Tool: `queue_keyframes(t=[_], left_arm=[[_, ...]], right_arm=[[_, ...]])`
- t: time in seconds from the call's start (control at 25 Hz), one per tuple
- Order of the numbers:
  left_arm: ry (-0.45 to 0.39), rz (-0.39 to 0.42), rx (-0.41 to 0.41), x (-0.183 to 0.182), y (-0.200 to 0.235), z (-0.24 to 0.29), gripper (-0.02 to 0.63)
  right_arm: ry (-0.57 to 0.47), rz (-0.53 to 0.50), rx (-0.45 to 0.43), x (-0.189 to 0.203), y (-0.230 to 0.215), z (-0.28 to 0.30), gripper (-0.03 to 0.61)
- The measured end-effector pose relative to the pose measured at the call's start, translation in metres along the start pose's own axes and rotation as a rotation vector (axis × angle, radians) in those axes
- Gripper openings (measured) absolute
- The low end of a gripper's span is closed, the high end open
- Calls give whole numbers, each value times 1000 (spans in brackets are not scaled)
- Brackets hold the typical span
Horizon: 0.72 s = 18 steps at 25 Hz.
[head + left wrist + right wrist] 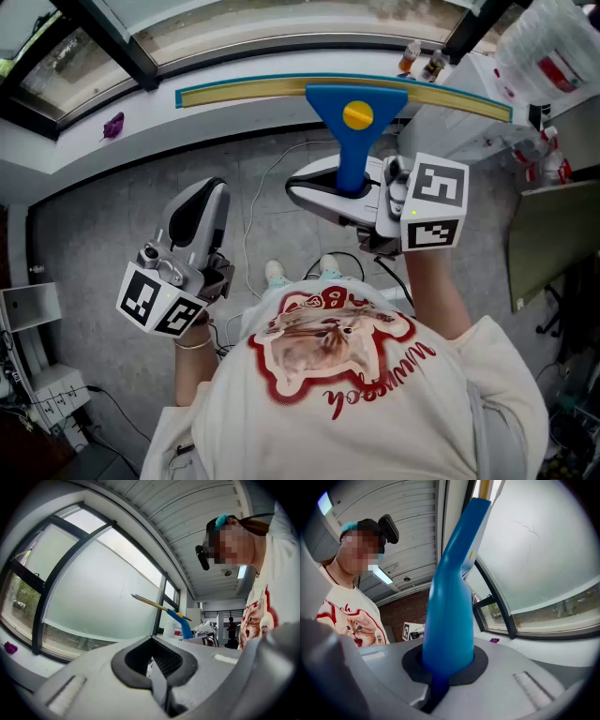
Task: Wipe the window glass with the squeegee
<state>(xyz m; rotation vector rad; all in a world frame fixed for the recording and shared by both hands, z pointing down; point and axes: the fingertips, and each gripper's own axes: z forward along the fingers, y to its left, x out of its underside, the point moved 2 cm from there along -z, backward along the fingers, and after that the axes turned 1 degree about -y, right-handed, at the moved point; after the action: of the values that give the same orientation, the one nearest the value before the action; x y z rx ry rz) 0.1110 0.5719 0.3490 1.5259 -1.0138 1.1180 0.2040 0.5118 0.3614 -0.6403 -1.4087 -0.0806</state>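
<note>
Squeegee point(356, 98) is likely feeling light, stiff; right gripper point(352, 187) is squeezing its blue handle point(450, 597); left gripper point(200, 202) is pressing its fingers together, empty.

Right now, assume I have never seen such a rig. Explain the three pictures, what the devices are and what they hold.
There is no robot here. A person holds a two-jaw gripper in each hand. The head view comes from a camera on the person's head, looking steeply down past their shirt to the floor. The other two views come from cameras riding on each gripper, looking along its jaws. The right gripper is shut on the blue handle of a squeegee, whose long blade is up by the window glass; whether it touches cannot be told. The left gripper is shut, empty and held lower. On the white sill lies a small purple thing. The marker cube on each gripper is part of it.
</note>
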Motion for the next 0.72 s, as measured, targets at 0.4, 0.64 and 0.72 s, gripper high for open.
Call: queue_keyframes(t=[0.4, 0.64, 0.72], left_arm=[[-5, 14, 3, -4, -4, 2, 2], [0, 18, 3, -4, -5, 3, 2], [1, 20, 5, -4, -5, 4, 2]], right_arm=[[1, -9, -19, -3, 3, 0, 26], [4, -9, -18, -1, 4, 0, 26], [5, -6, -17, 0, 3, 0, 26]])
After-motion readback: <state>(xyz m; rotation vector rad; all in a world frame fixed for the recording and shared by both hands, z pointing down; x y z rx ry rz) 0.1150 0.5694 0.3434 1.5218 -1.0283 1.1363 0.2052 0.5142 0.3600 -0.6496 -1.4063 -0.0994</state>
